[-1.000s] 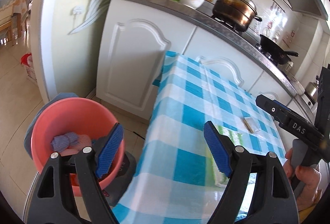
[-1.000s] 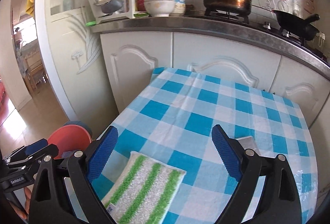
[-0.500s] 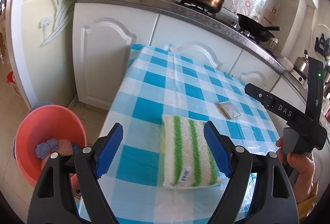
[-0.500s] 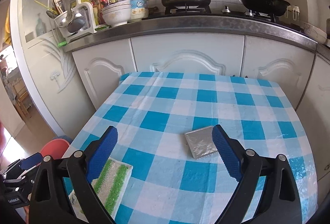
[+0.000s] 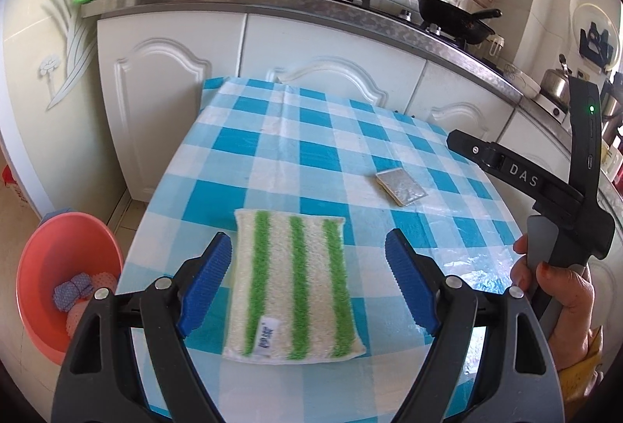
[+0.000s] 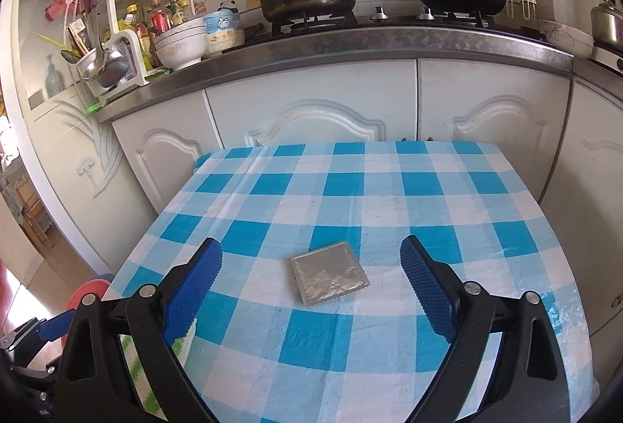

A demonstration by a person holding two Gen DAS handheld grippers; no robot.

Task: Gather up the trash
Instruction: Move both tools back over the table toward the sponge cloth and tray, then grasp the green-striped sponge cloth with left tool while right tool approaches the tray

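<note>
The green striped sponge point(image 5: 294, 286) lies flat on the checked counter point(image 5: 272, 158), now right between the wide, empty jaws of the left gripper point(image 5: 307, 286). A second ago that gripper looked at the pink bucket point(image 5: 58, 248), now at nine o'clock. The silver pad point(image 6: 329, 277) sits between the right gripper point(image 6: 311, 290), jaws released too. Both look ready to grab.
</note>
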